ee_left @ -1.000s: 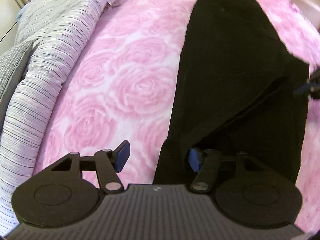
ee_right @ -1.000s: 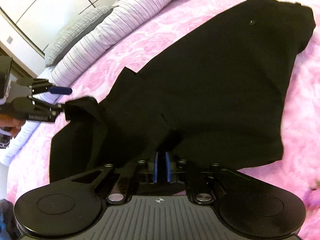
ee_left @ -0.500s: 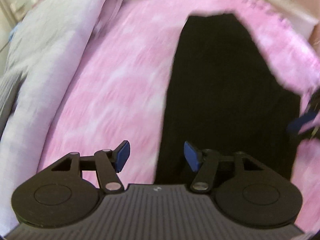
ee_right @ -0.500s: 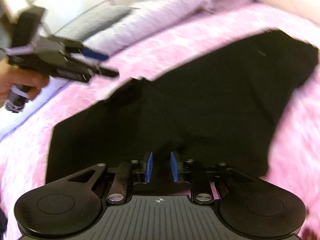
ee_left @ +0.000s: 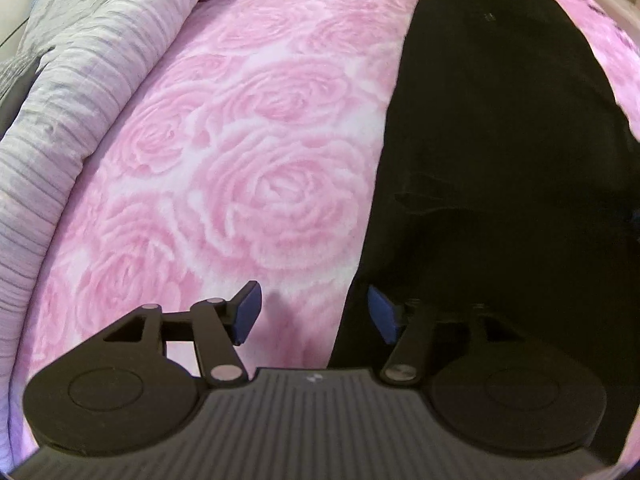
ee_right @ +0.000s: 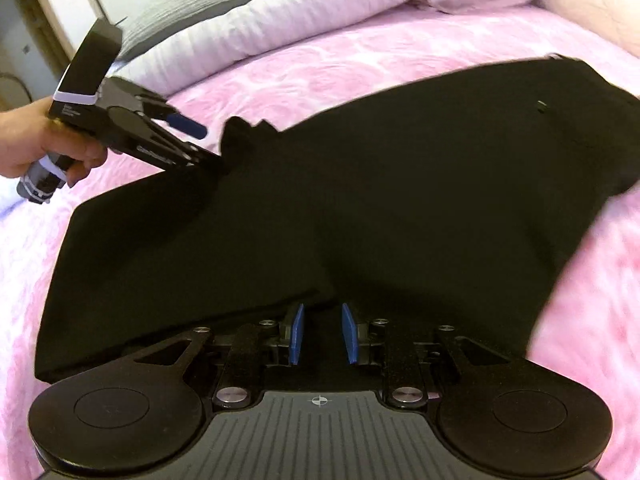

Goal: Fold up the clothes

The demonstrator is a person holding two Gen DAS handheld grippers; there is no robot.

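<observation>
Mid-fold. Black garment [ee_right: 360, 200] flat on pink rose blanket [ee_left: 248, 184], under both tongs. Left gripper [ee_left: 314, 314] spread, straddling its edge; right gripper [ee_right: 322, 334] slightly parted, empty. Next: pinch edges, lift across.

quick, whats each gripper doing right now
left gripper: open, holding nothing, at the black garment's edge
right gripper: open, pads apart over the garment, gripping nothing

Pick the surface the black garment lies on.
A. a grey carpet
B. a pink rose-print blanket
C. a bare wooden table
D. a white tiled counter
B: the black garment lies spread on the pink rose-print blanket, which shows around its edges in both wrist views.
</observation>
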